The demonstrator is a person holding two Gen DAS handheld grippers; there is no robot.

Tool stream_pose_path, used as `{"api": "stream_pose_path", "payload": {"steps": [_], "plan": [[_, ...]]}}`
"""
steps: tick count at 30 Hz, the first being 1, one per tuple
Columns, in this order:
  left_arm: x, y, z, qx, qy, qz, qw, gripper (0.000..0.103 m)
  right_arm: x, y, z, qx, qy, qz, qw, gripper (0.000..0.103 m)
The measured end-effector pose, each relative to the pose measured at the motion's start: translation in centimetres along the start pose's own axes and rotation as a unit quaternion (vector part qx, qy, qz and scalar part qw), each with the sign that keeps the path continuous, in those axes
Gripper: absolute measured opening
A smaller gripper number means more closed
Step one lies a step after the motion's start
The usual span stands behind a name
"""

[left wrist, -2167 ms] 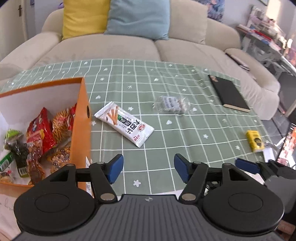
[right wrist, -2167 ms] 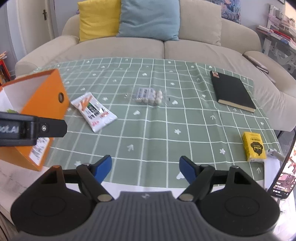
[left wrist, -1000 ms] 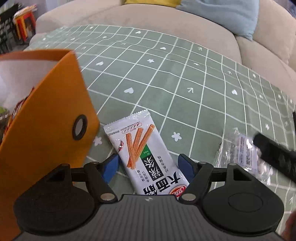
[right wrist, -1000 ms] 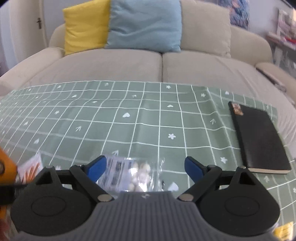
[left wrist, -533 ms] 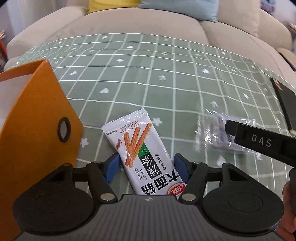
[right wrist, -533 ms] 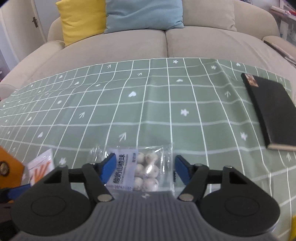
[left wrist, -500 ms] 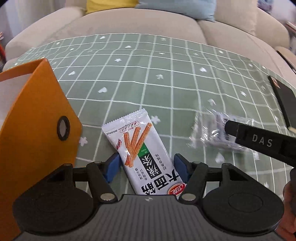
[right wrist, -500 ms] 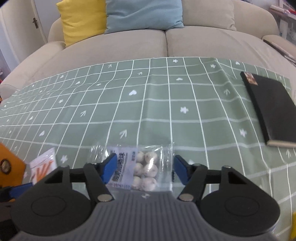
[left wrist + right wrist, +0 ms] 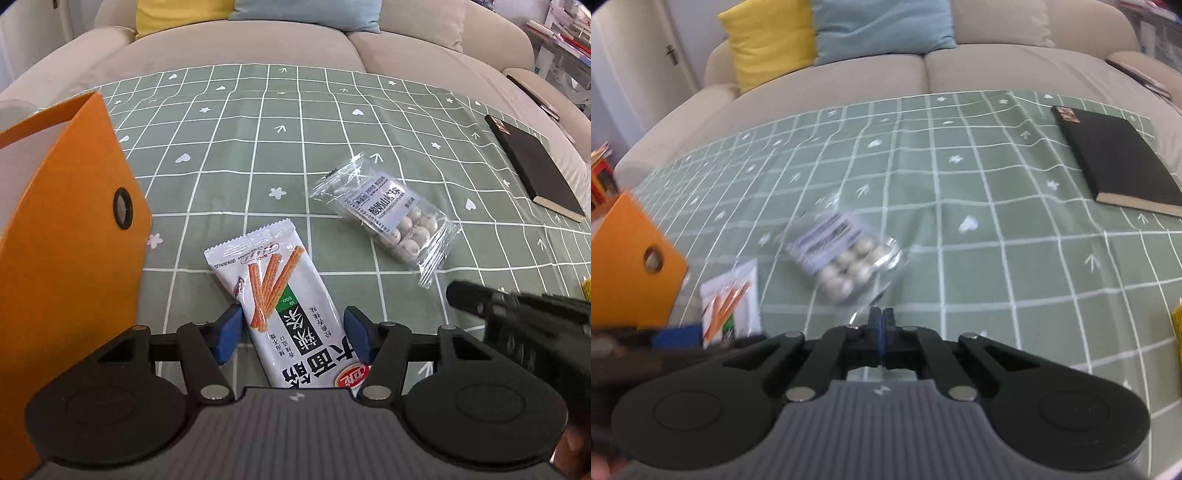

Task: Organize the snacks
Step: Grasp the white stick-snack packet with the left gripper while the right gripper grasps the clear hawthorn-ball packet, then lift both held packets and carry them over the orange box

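Green cloth (image 9: 280,122): stick pkt (image 9: 284,314) btwn left gripper (image 9: 293,338) pads.

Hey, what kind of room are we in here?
Most likely a home living room: a beige sofa with yellow and blue cushions behind a low table under a green checked tablecloth.
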State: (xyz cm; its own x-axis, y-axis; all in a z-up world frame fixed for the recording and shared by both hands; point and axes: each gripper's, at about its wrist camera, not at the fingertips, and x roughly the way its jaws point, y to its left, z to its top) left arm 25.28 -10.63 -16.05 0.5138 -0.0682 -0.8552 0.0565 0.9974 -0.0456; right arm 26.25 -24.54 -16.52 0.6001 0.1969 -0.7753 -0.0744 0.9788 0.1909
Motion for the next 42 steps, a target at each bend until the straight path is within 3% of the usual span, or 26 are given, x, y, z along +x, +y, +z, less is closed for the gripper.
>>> {"api": "stream_pose_path", "payload": {"steps": [3,5,6,7,13,16,20,24,28,36,42], "plan": [[0.1,0.4,0.1,-0.010,-0.001,0.005,0.9999,0.068,-0.6,1.0,-0.8,-0.053,-0.022,-0.017,0.998,0.004],[0.3,0.5,0.4,-0.015,-0.001,0.004,0.9999,0.068,-0.4,1.1,-0.6,-0.081,-0.026,-0.023,0.996,0.019],[0.3,0.6,0.3,-0.016,-0.001,0.003,0.9999,0.068,-0.3,1.0,-0.3,-0.094,-0.028,-0.021,0.995,0.035],[0.4,0.6,0.5,-0.016,-0.001,0.003,0.9999,0.068,-0.1,1.2,0.0,-0.111,-0.035,-0.021,0.993,0.044],[0.7,1.3,0.9,-0.017,-0.001,0.007,0.9998,0.070,2.1,1.4,2.4,-0.213,-0.052,-0.019,0.975,0.071],[0.9,1.5,1.2,-0.012,0.009,0.017,0.9997,0.071,3.3,0.7,3.5,-0.235,-0.048,0.015,0.971,0.079],[1.0,1.6,1.5,-0.016,0.014,0.020,0.9996,0.070,4.7,1.5,3.8,-0.266,-0.034,0.030,0.963,0.081],[1.0,1.6,1.4,-0.006,0.018,0.017,0.9997,0.070,6.0,1.6,3.8,-0.243,-0.024,0.037,0.969,0.081],[0.9,1.5,1.4,-0.003,0.027,0.015,0.9995,0.069,6.1,1.1,4.3,-0.193,-0.002,0.050,0.980,0.068],[-0.3,0.7,-0.2,0.051,0.032,-0.016,0.9981,0.067,3.2,1.2,1.5,-0.153,0.016,0.023,0.988,0.063],[-1.8,0.2,-2.2,0.105,0.038,-0.042,0.9928,0.067,-0.5,1.4,-2.4,-0.108,0.037,-0.038,0.993,0.063]]}}
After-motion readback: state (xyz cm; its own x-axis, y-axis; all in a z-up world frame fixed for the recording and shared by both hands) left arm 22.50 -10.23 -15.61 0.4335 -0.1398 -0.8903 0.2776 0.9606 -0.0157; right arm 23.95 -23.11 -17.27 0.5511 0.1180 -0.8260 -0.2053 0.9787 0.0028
